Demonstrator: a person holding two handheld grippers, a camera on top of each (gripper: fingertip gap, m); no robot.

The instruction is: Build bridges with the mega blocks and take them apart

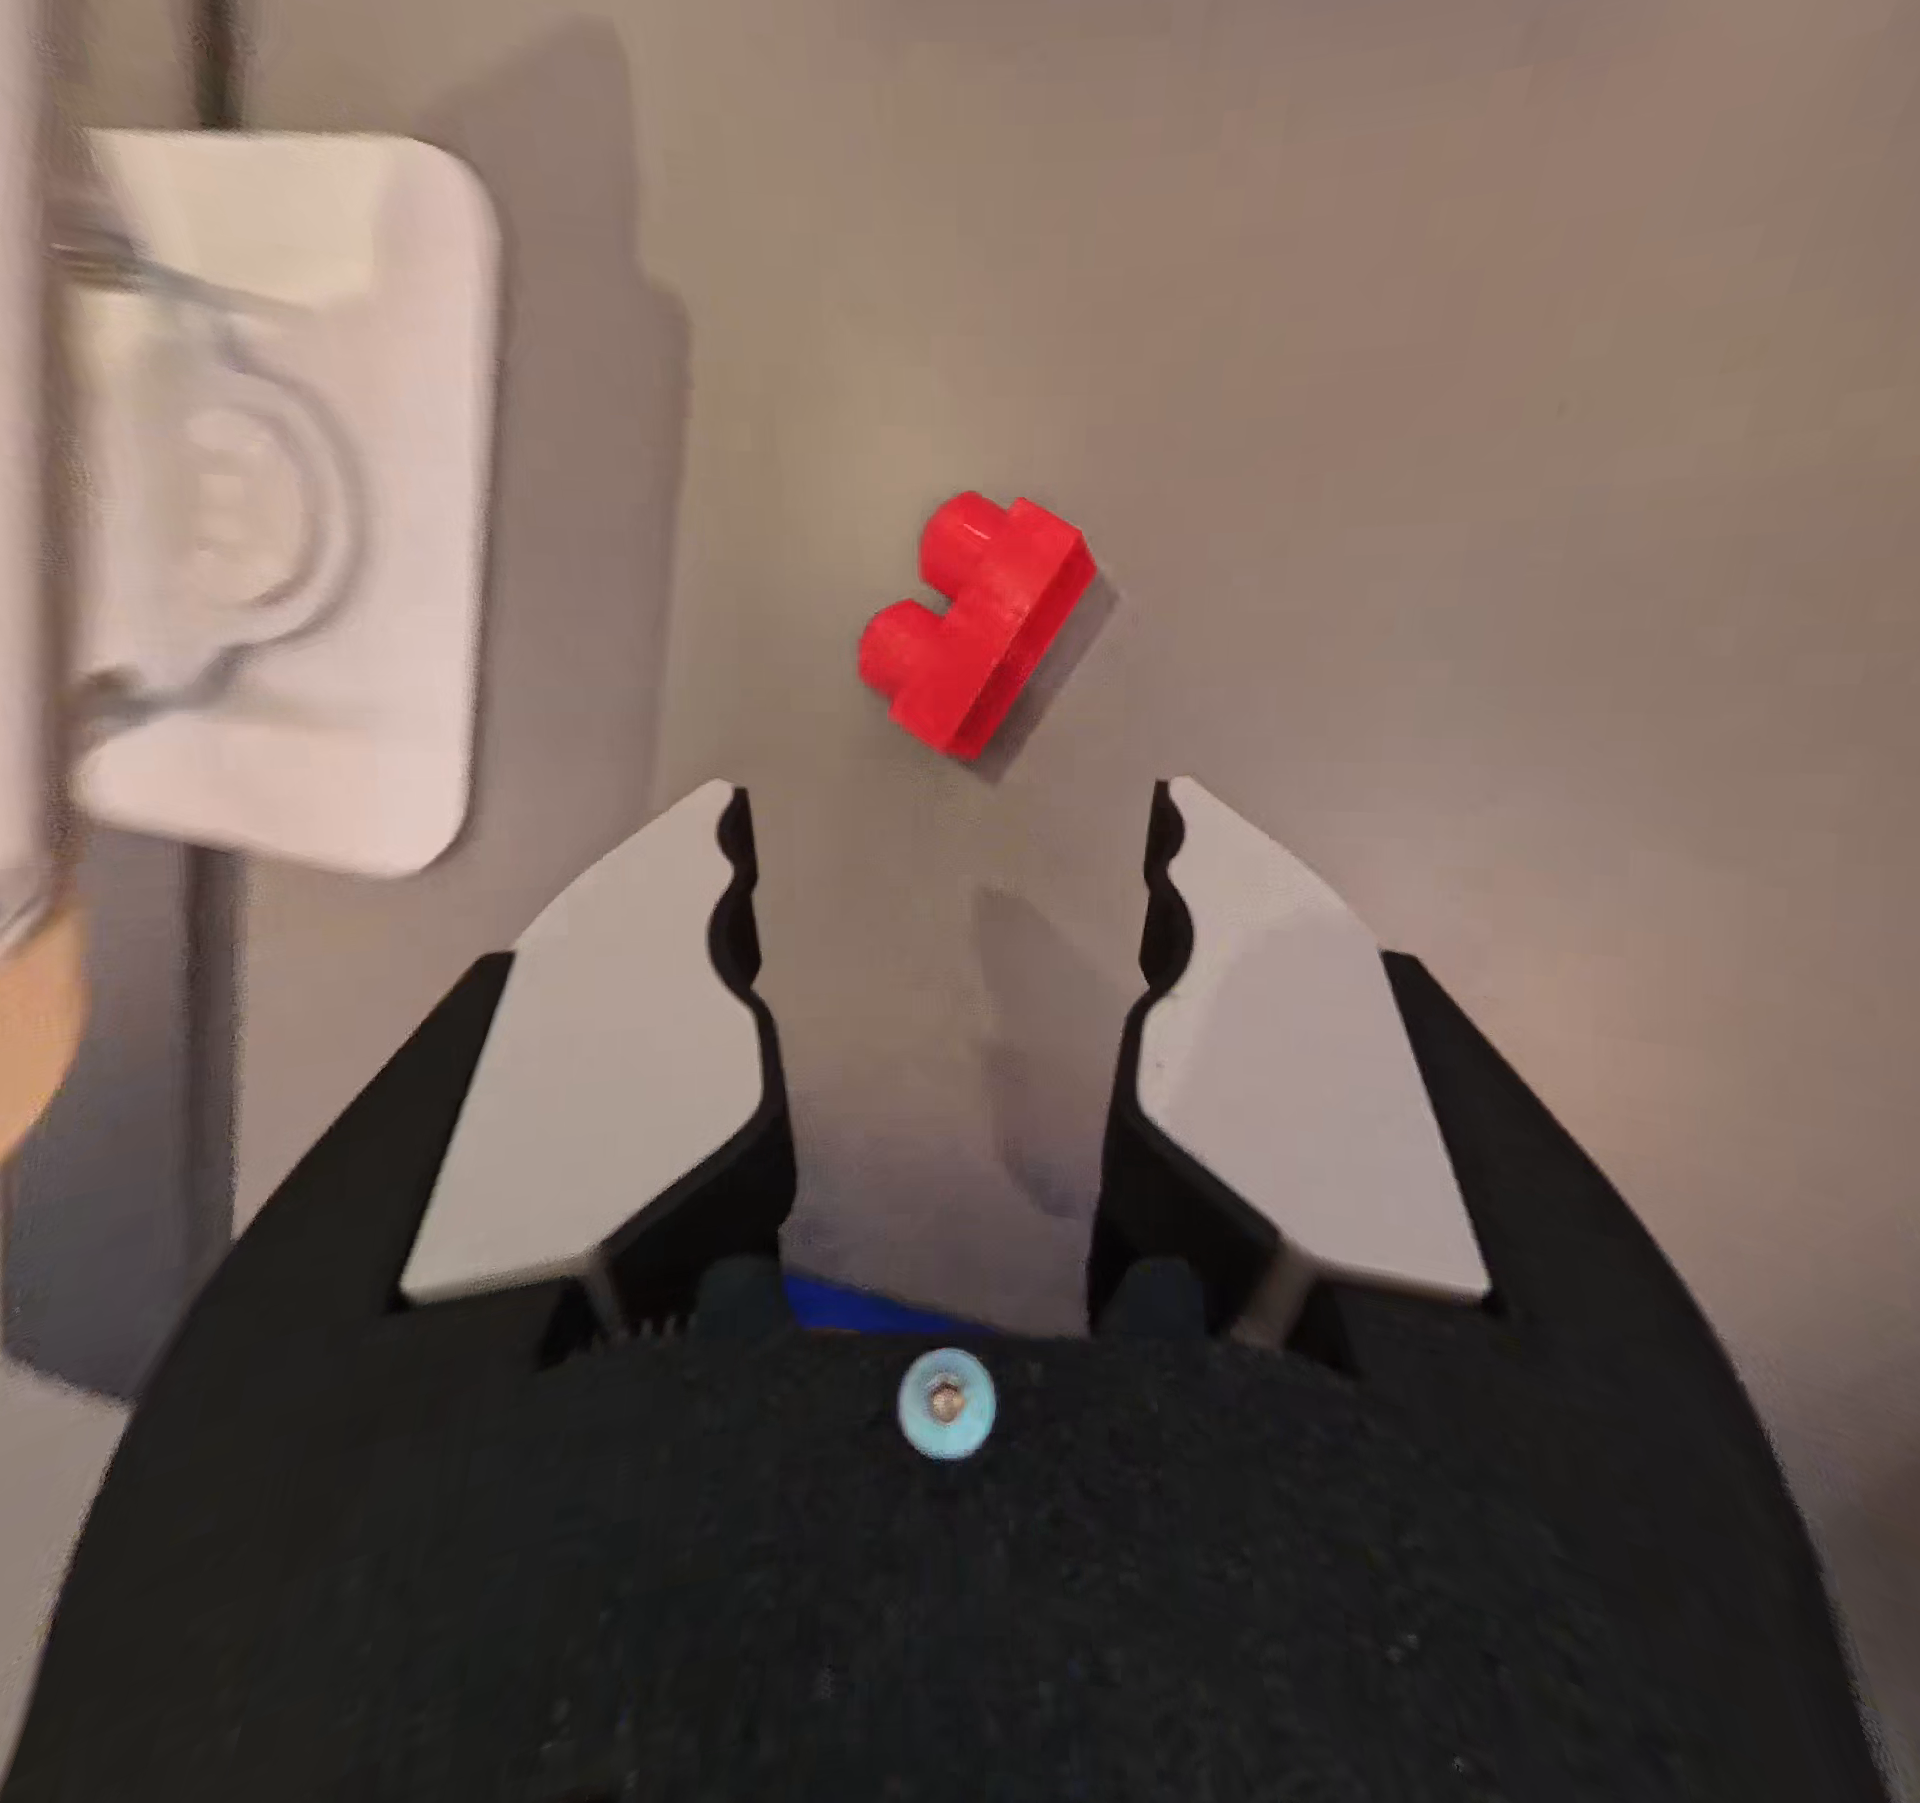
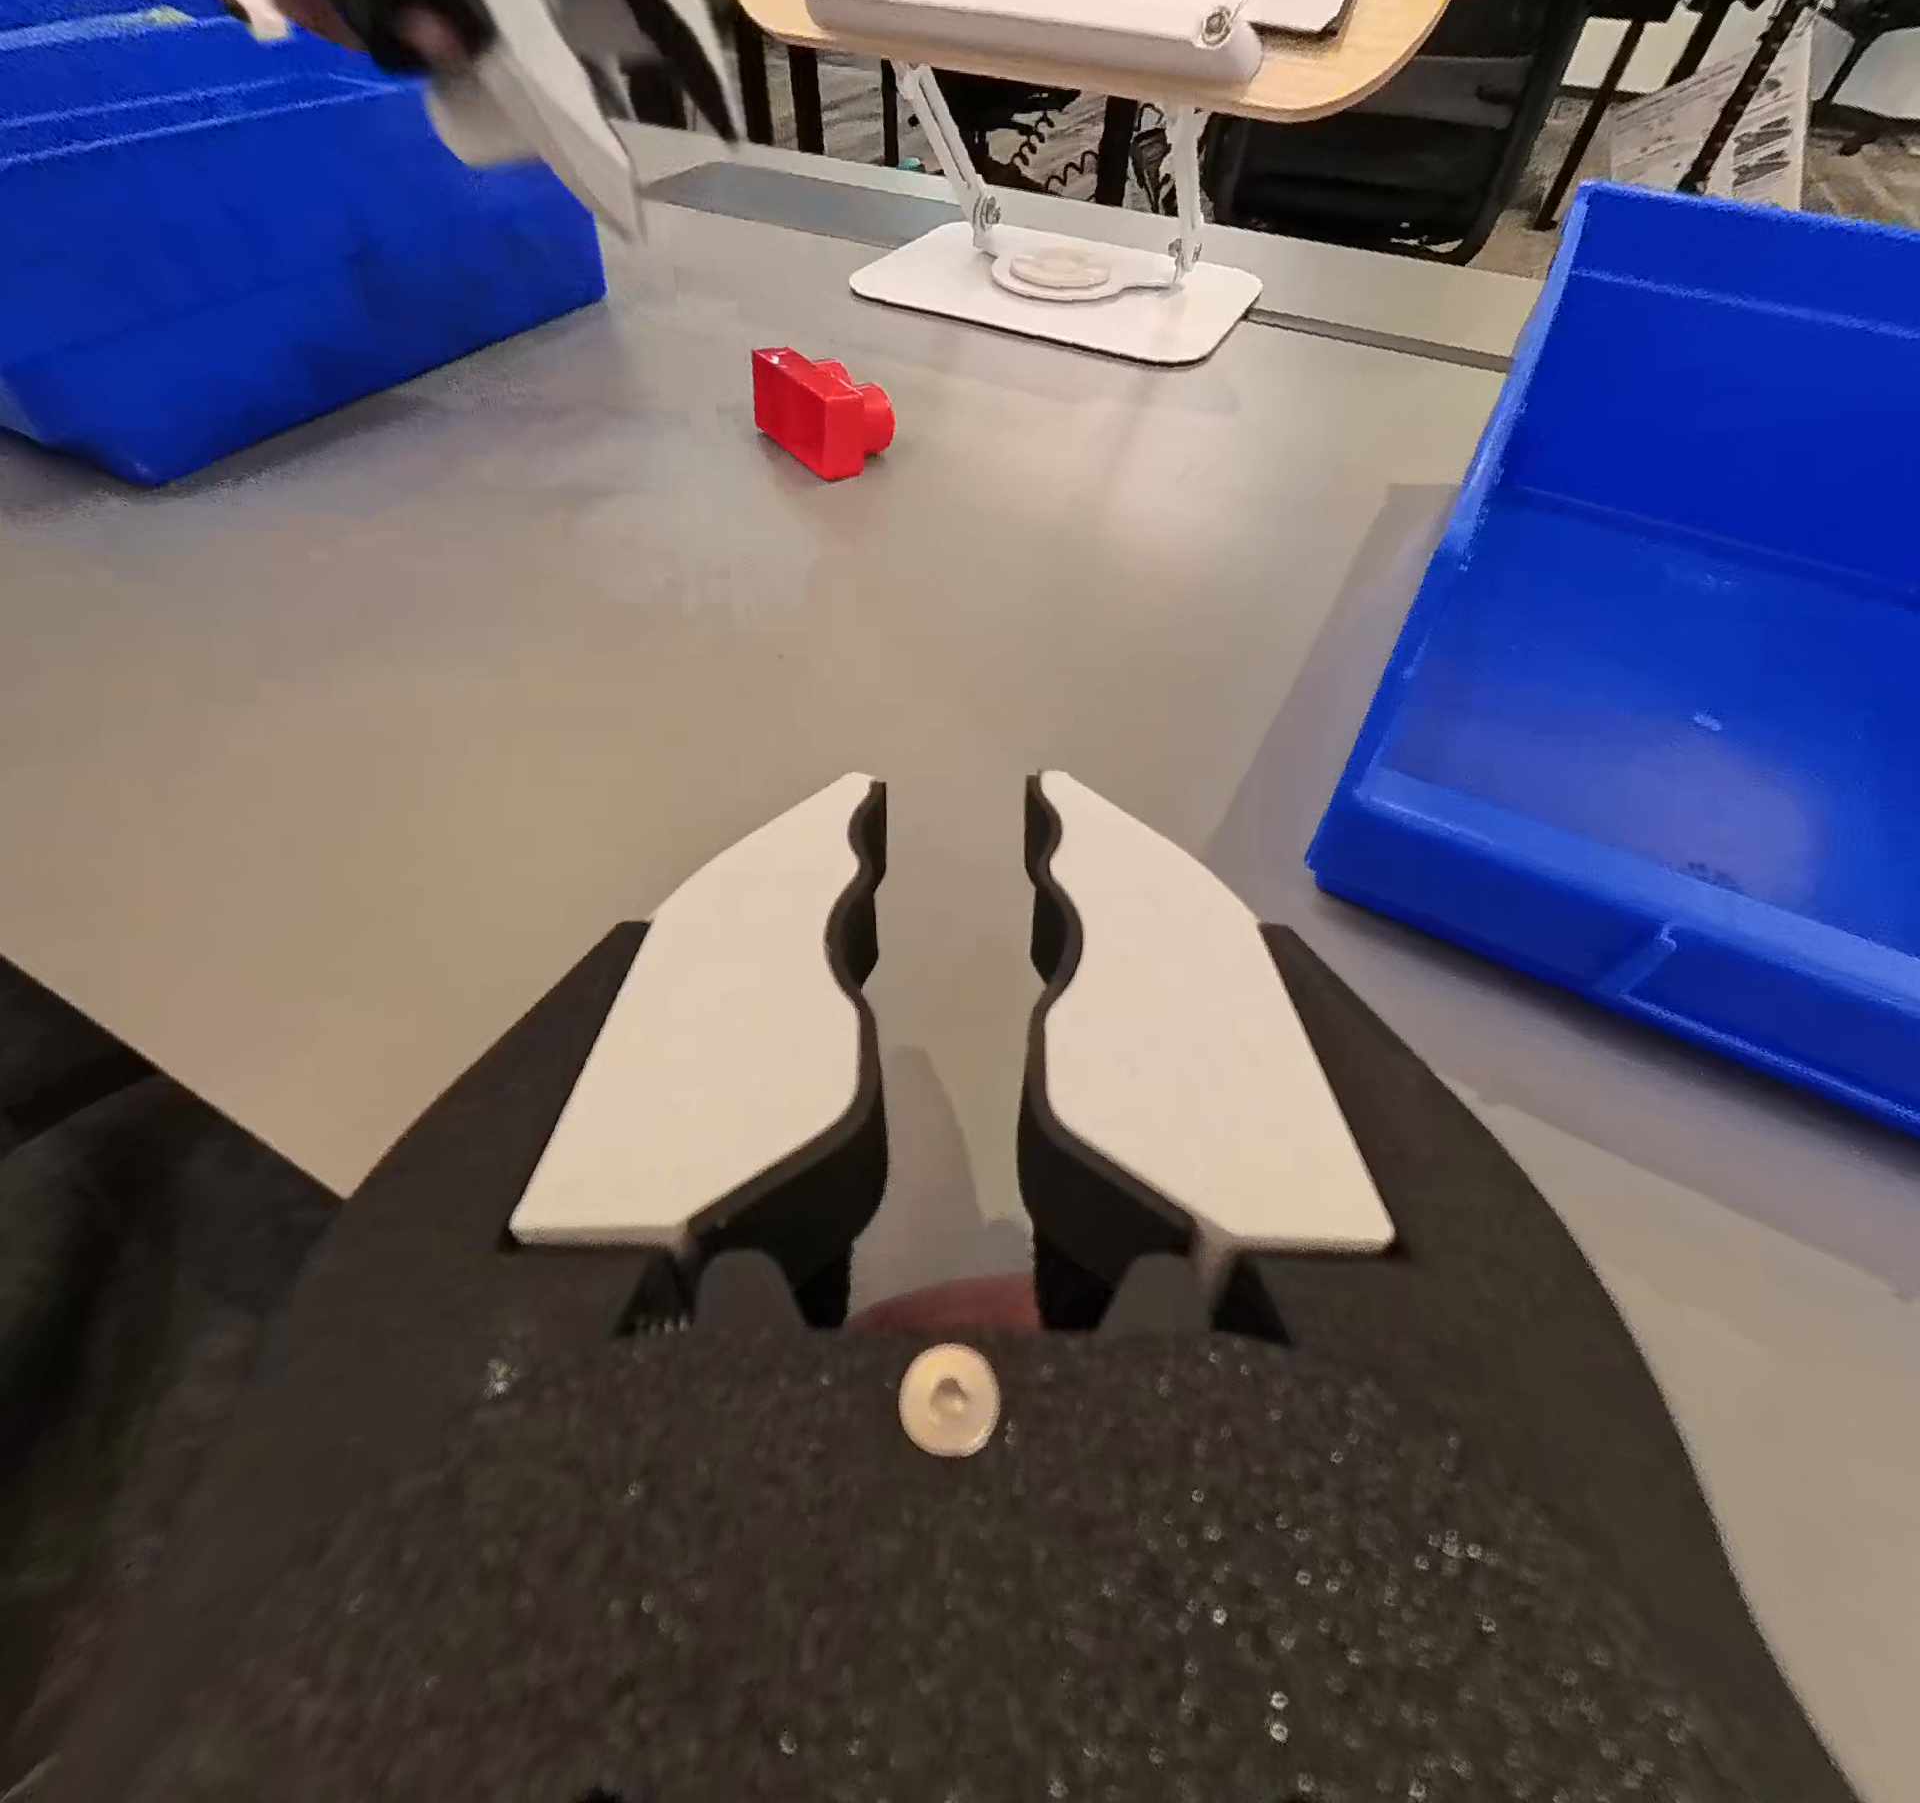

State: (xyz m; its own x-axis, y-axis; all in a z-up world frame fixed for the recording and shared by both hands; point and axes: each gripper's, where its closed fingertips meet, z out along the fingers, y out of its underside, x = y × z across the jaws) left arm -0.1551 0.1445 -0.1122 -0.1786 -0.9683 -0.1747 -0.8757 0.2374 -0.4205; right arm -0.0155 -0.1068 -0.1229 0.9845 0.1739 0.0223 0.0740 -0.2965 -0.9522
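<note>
Only one red block (image 2: 821, 411) shows anywhere, lying on its side on the grey worktop (image 2: 416, 693) with its two studs pointing sideways, roughly midway between the two blue bins and just on the near side of the white document stand (image 2: 1055, 293). It looks like hollow moulded plastic, so I judge it light, stiff and rather slick: it would likely skid or tip if nudged from one side, and it should not deform under a firm squeeze. The best hold, I think, is across the two flat long faces of the body, not on the rounded studs, where the pads could slip off. The left gripper (image 1: 951, 797) hangs above the block with its jaws spread wide and nothing between them, the block lying just beyond the tips in its own view. The right gripper (image 2: 956, 787) sits low over the near part of the worktop, well apart from the block, its jaws parted by a narrow gap and also empty. By count: one block, two bins, the left bin (image 2: 260, 226) and the right bin (image 2: 1662, 693), the right one showing no blocks, and one stand.
</note>
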